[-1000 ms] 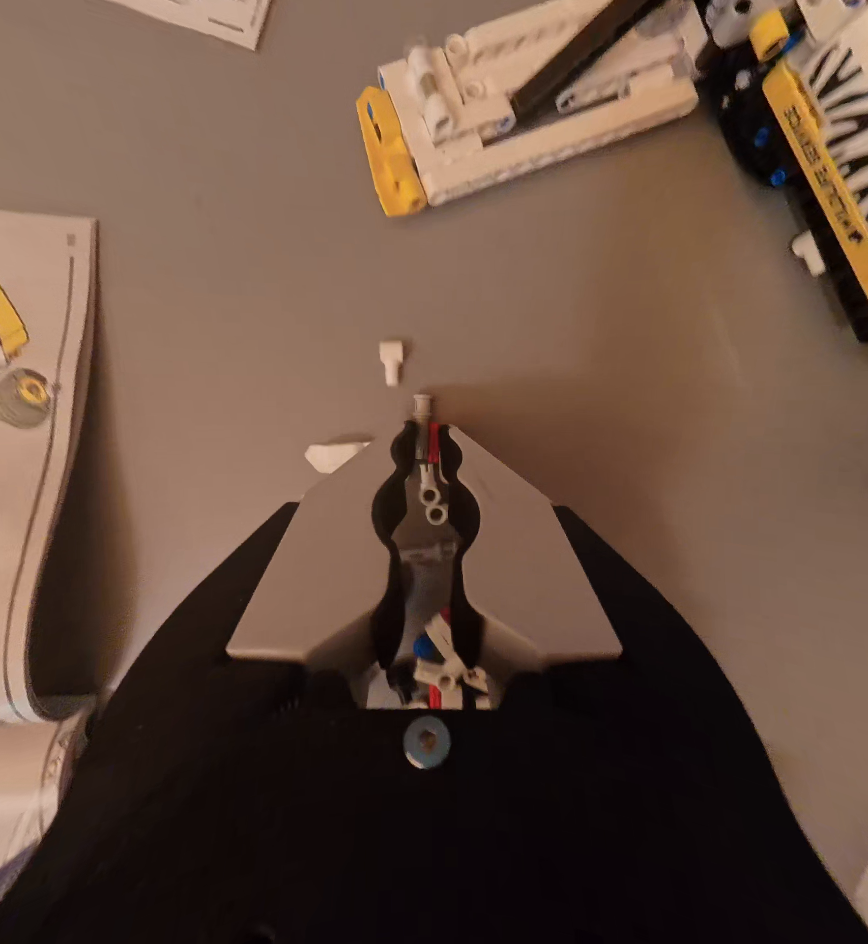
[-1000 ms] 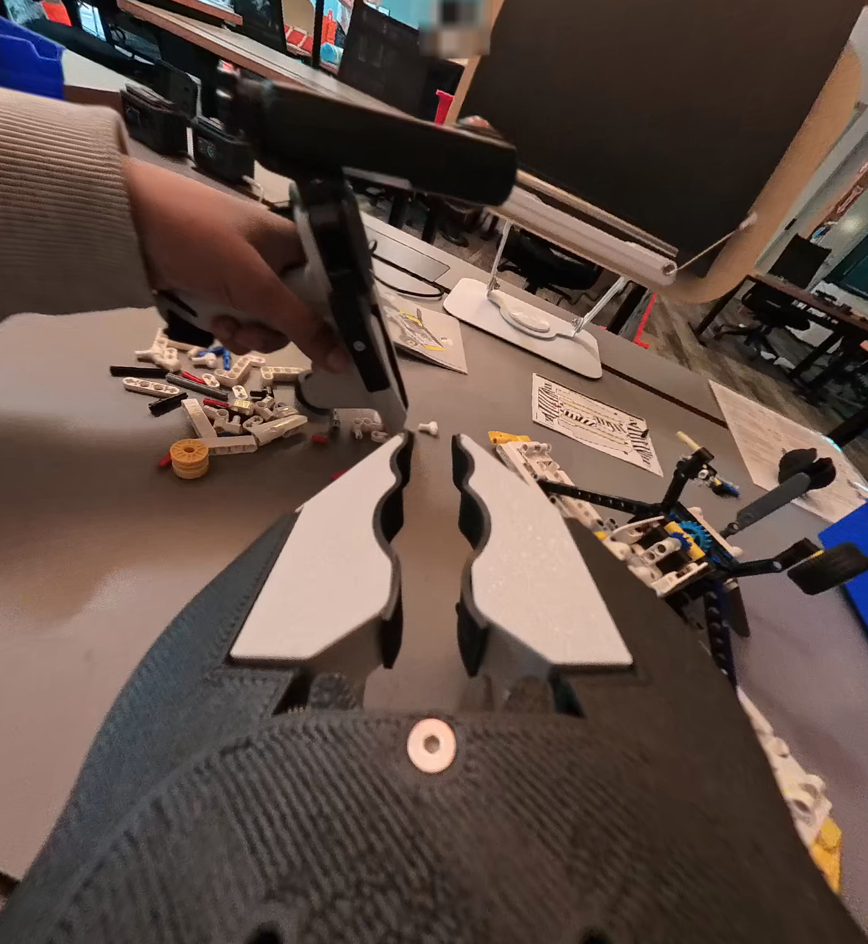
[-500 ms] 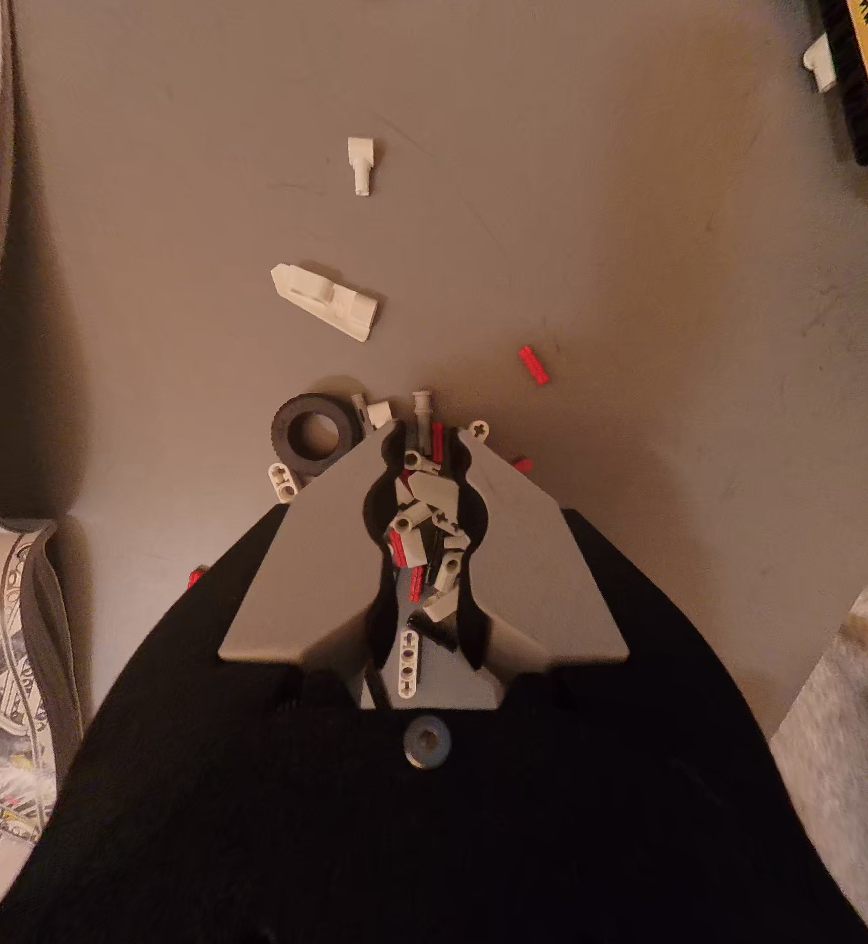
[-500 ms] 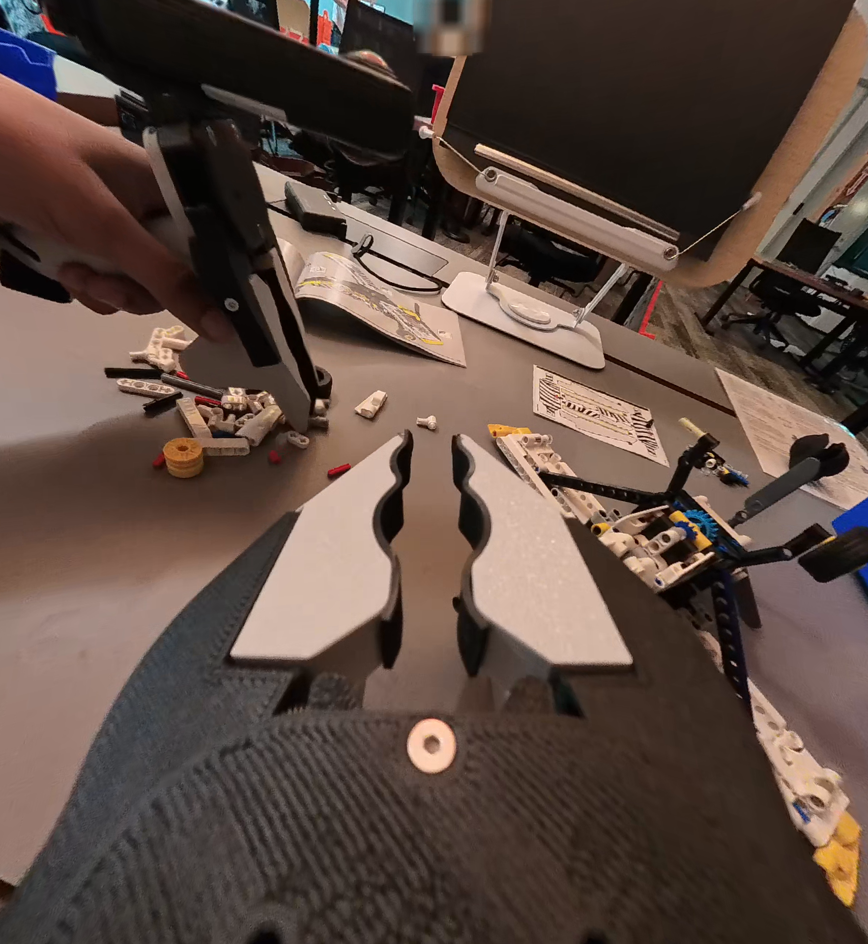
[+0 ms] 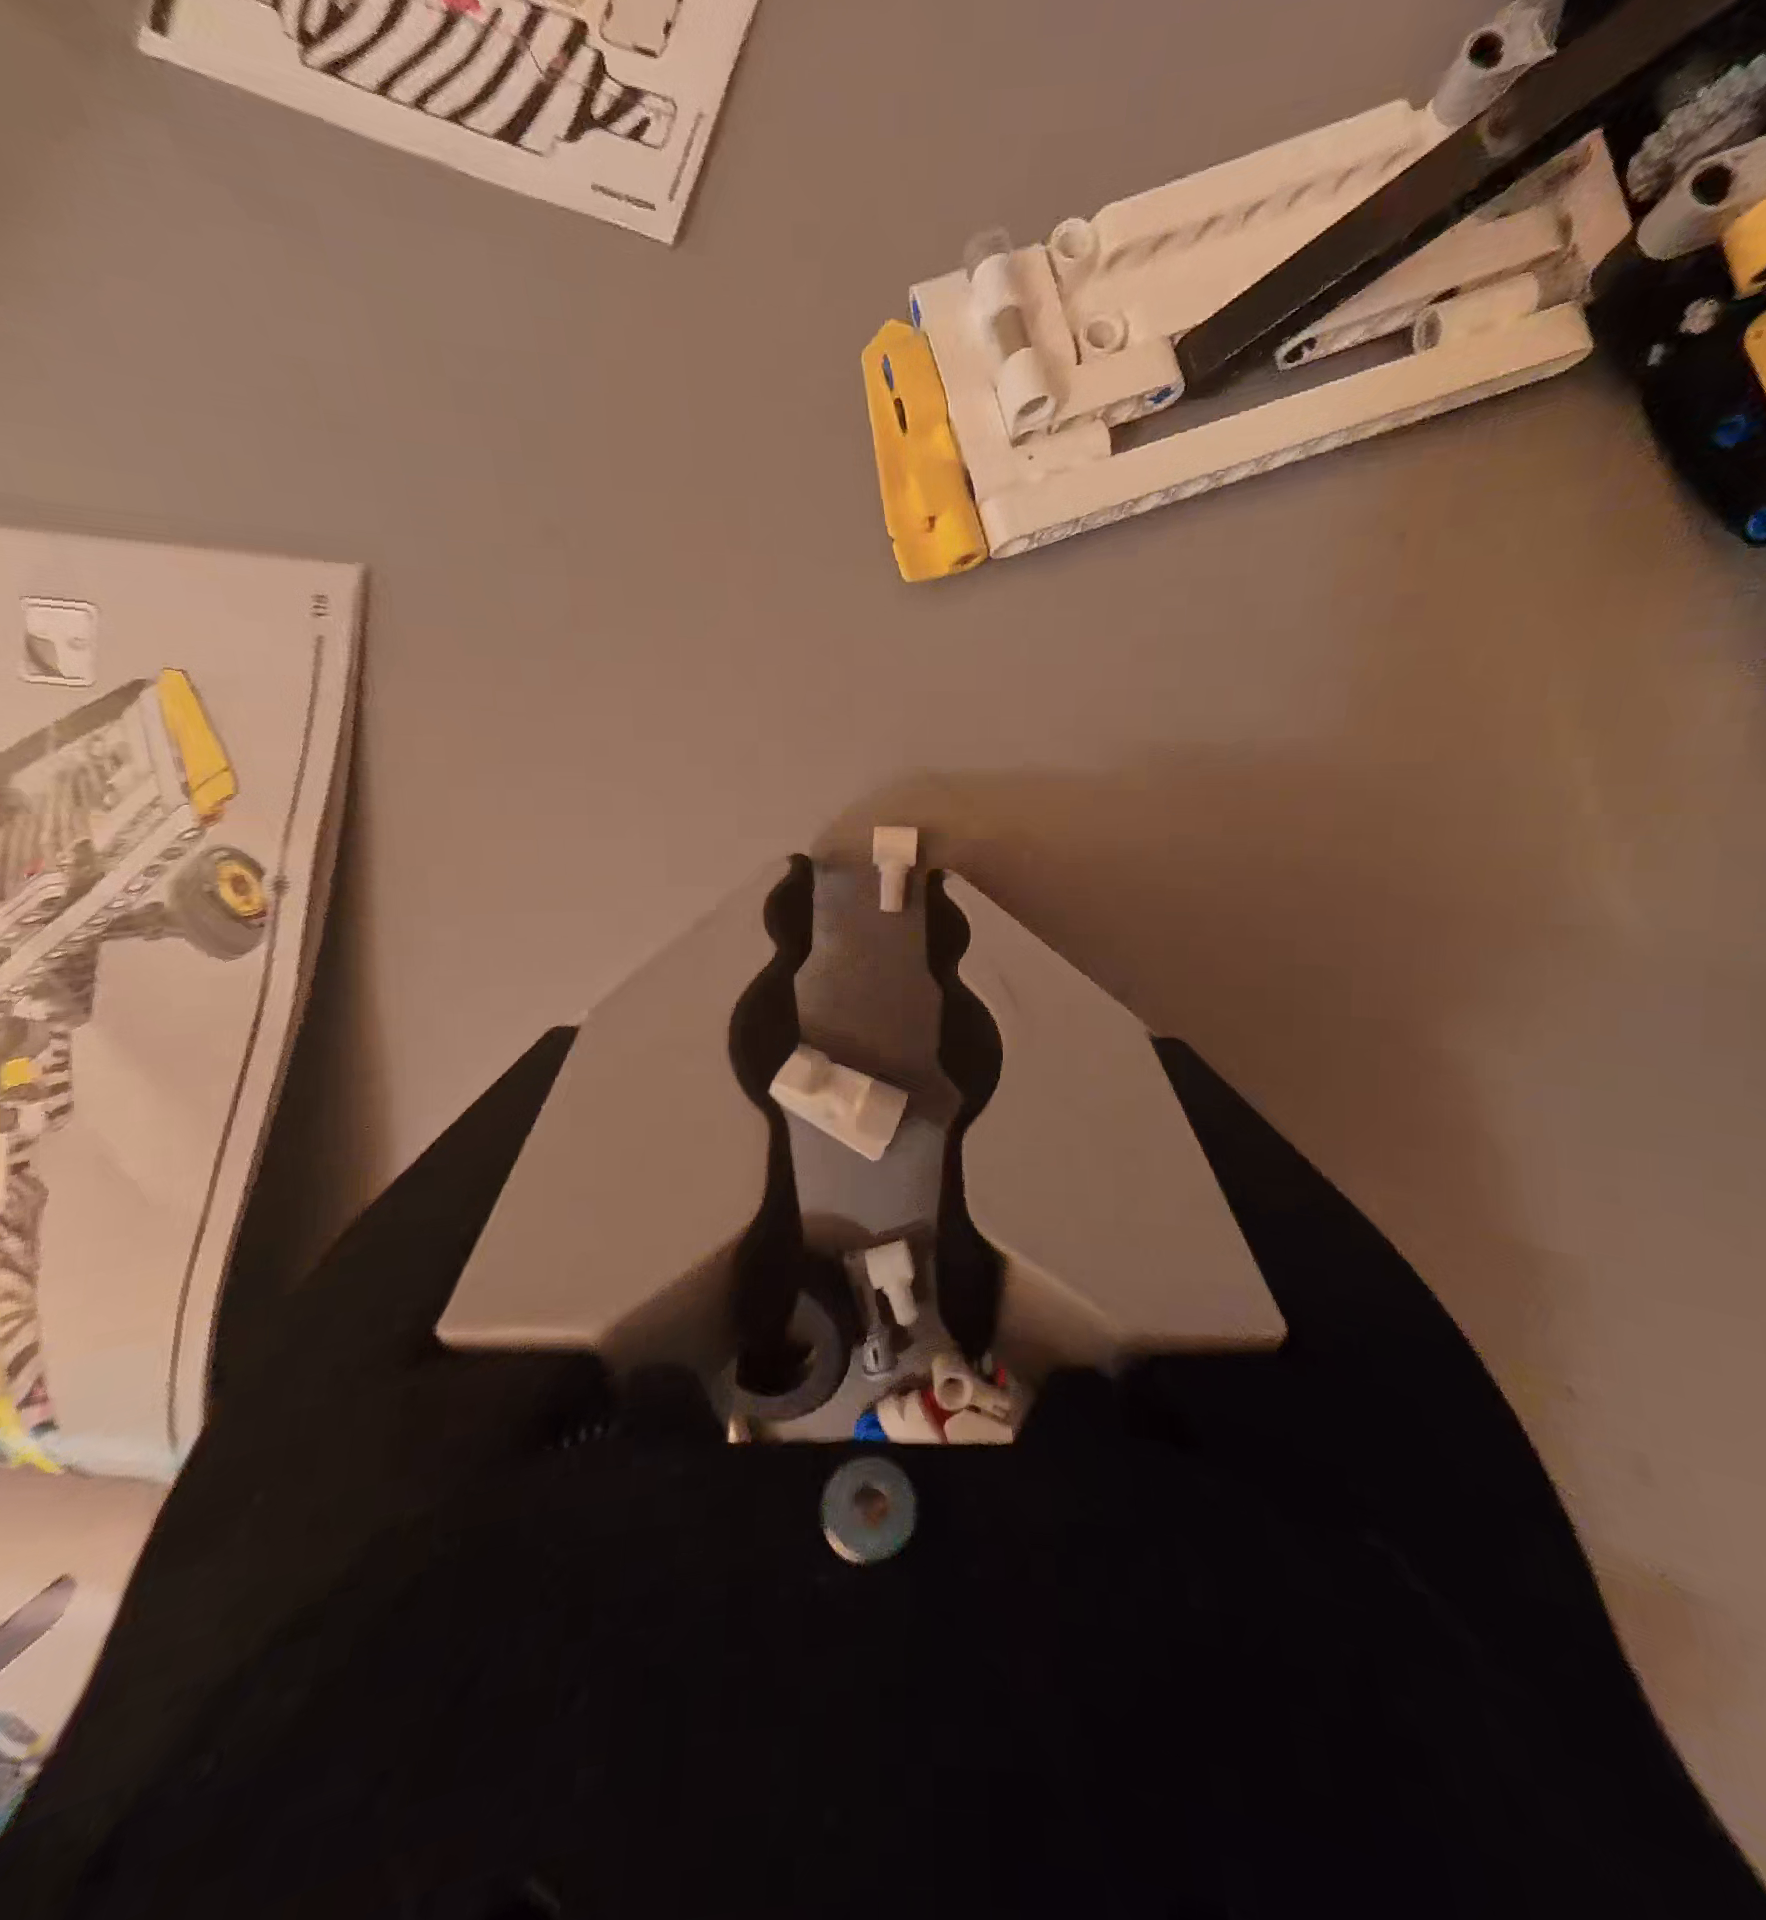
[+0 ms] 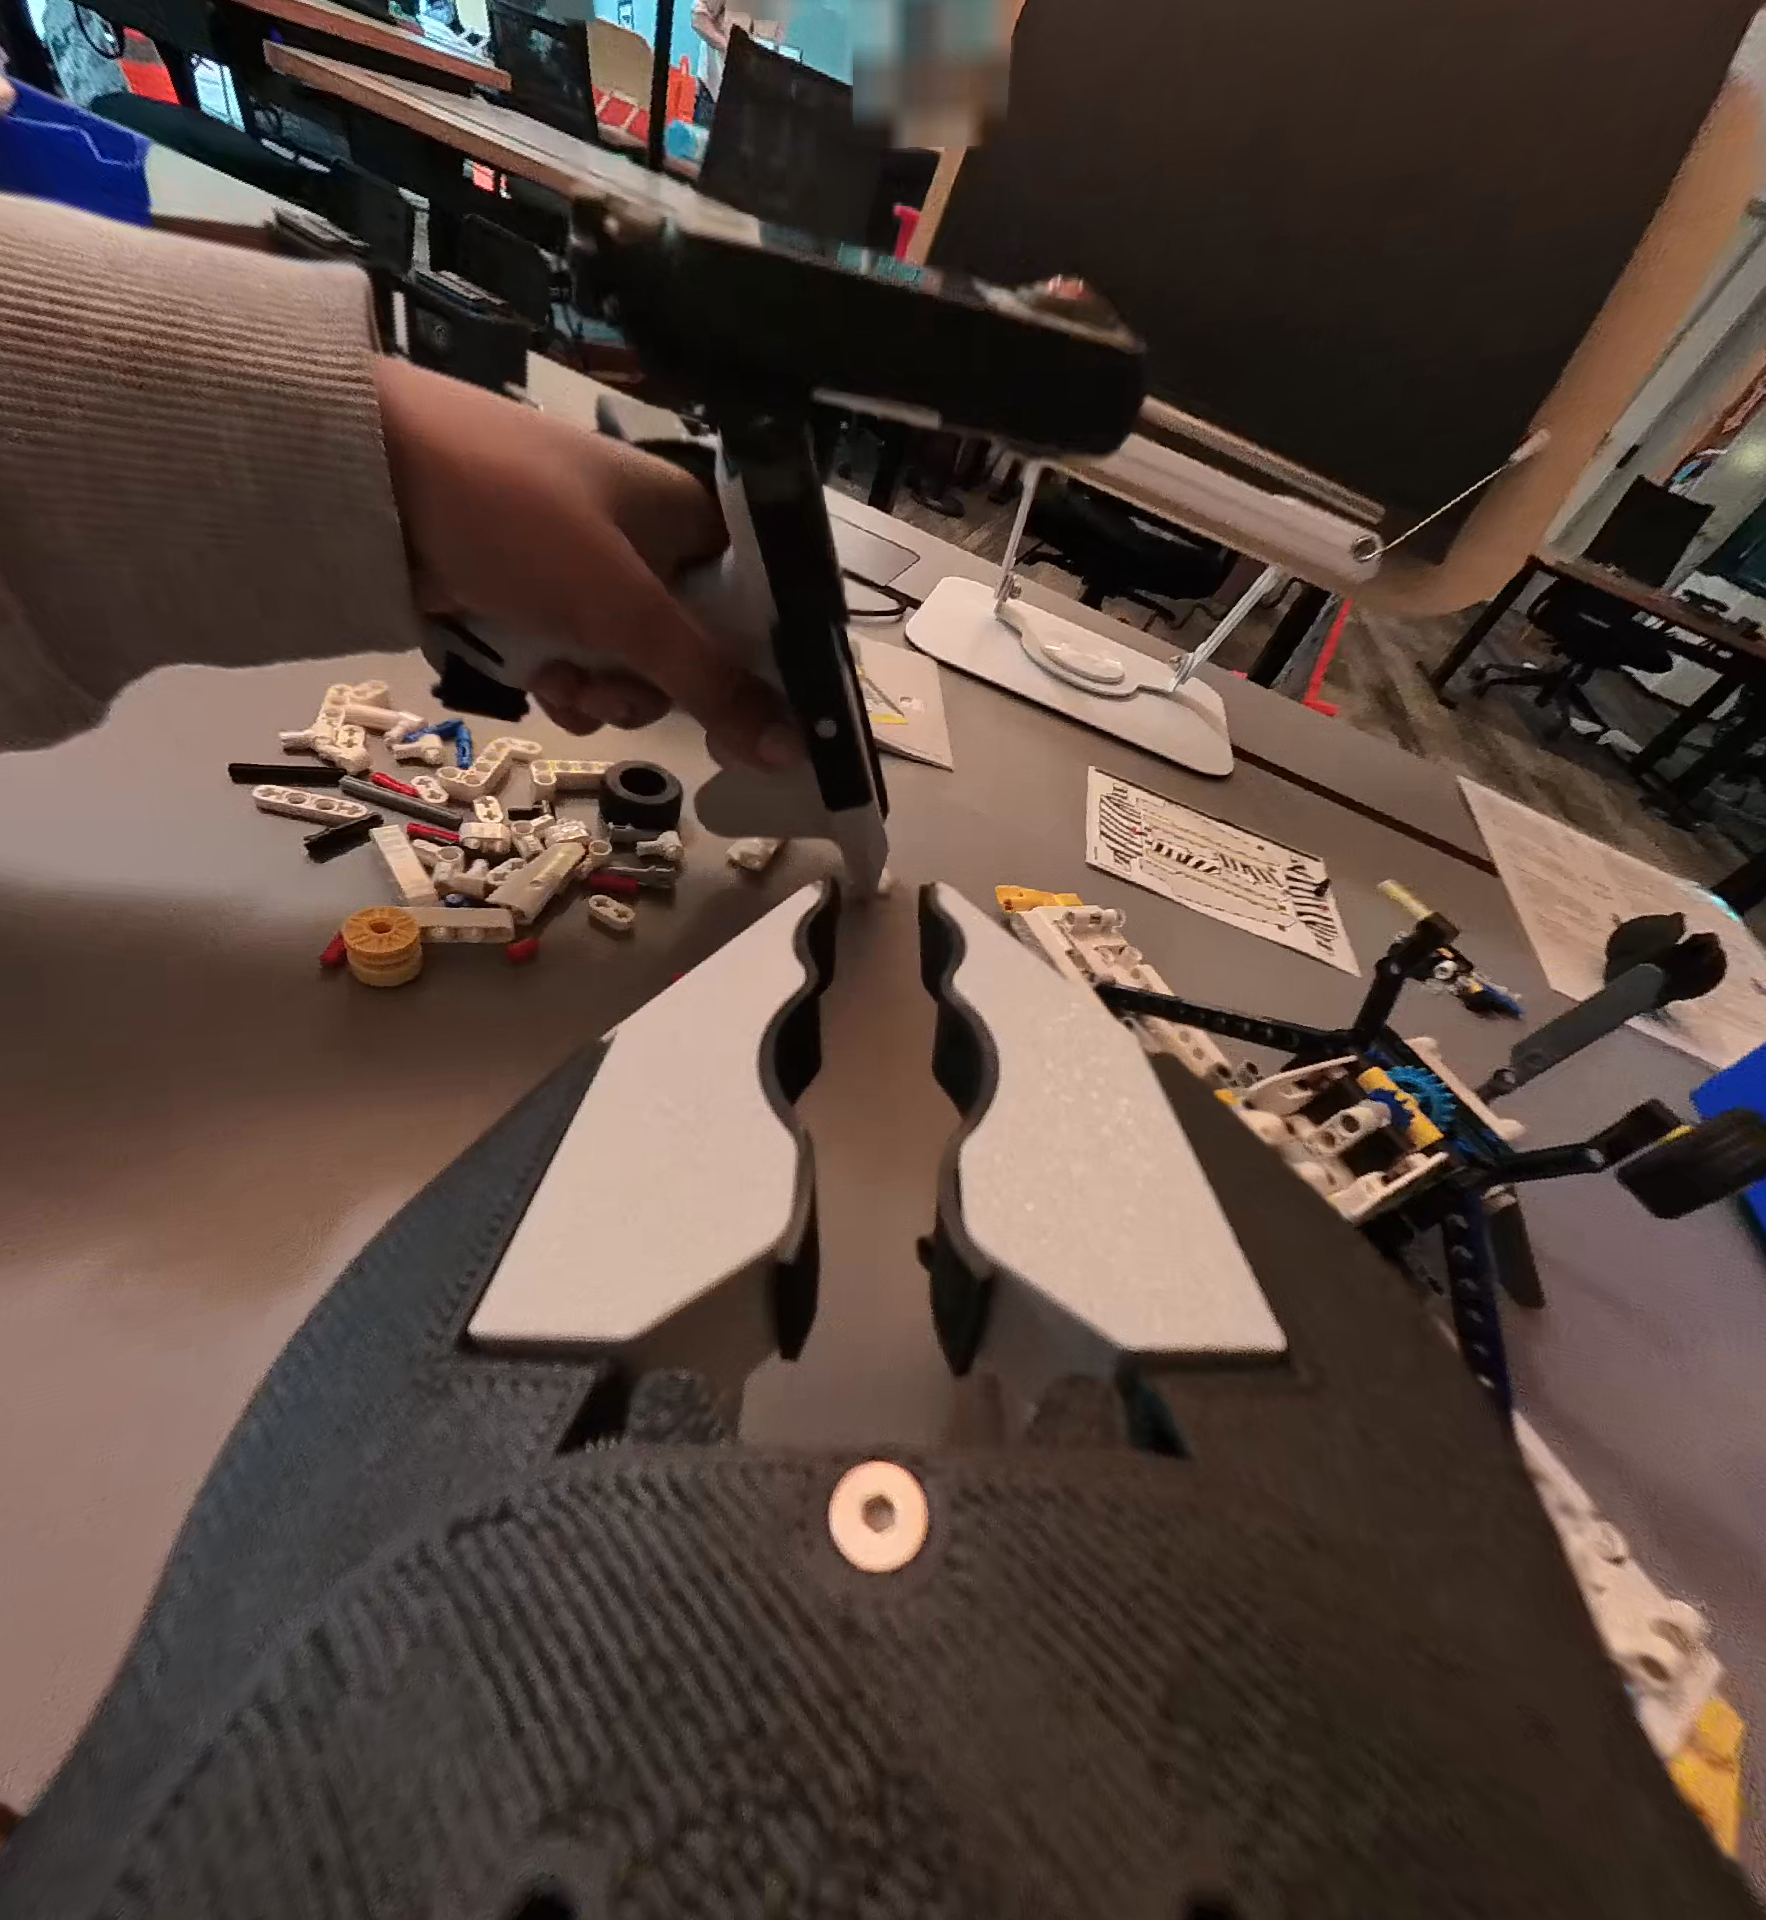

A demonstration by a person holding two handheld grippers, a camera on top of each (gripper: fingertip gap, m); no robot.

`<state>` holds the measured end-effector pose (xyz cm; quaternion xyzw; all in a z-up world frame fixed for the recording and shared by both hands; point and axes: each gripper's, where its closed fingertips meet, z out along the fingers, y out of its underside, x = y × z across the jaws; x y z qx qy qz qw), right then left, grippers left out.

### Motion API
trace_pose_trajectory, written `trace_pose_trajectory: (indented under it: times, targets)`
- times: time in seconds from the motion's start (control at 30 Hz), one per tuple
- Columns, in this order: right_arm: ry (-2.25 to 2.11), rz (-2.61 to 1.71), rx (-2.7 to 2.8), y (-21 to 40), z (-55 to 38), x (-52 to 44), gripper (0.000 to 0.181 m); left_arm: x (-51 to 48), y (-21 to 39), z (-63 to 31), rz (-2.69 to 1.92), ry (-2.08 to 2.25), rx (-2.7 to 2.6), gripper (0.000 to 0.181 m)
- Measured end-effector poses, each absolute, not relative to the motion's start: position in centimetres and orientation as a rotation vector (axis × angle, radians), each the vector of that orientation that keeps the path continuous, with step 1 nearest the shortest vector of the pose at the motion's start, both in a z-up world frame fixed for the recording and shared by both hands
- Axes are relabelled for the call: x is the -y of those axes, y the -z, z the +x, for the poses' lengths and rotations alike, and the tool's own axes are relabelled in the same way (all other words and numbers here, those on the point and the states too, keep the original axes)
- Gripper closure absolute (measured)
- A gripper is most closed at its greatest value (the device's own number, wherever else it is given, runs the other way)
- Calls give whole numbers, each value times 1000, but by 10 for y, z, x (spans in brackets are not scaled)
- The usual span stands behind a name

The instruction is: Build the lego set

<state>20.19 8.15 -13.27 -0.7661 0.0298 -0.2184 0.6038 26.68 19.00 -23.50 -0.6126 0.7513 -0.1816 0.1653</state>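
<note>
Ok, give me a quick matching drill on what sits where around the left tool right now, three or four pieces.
Things:
1. small white peg piece
2. white angled block piece
3. black rubber tyre
4. yellow end block of the white beam assembly

Places:
A. beside the loose parts pile
B. at the left tool tips
C. ahead and right of the tool
D. on the table, seen midway between the fingers

Pairs: 1-B, 2-D, 3-A, 4-C

Your left gripper's (image 5: pixel 871 871) body is hiding most of the loose-piece pile (image 5: pixel 900 1371) behind the small white pin (image 5: pixel 893 865). Beyond the pin, the half-built model (image 5: pixel 1274 343) is running off the frame's edge.
</note>
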Motion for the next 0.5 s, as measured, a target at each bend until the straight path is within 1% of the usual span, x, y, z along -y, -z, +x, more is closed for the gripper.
trace_pose_trajectory:
  times: [0.07, 0.13, 0.3, 0.5]
  targets:
    - [518, -1765, -75, 130, 206, -79, 167, -184, 236, 268, -1779, 549, -2147, 170]
    - [512, -1764, -91, 130, 209, -77, 166, -182, 236, 263, -1781, 556, -2168, 175]
    - [480, -1782, -128, 141, 215, -75, 167, -181, 232, 233, -1770, 530, -2181, 175]
    - [468, -1780, -142, 144, 218, -73, 167, -199, 206, 180, -1861, 604, -2035, 175]
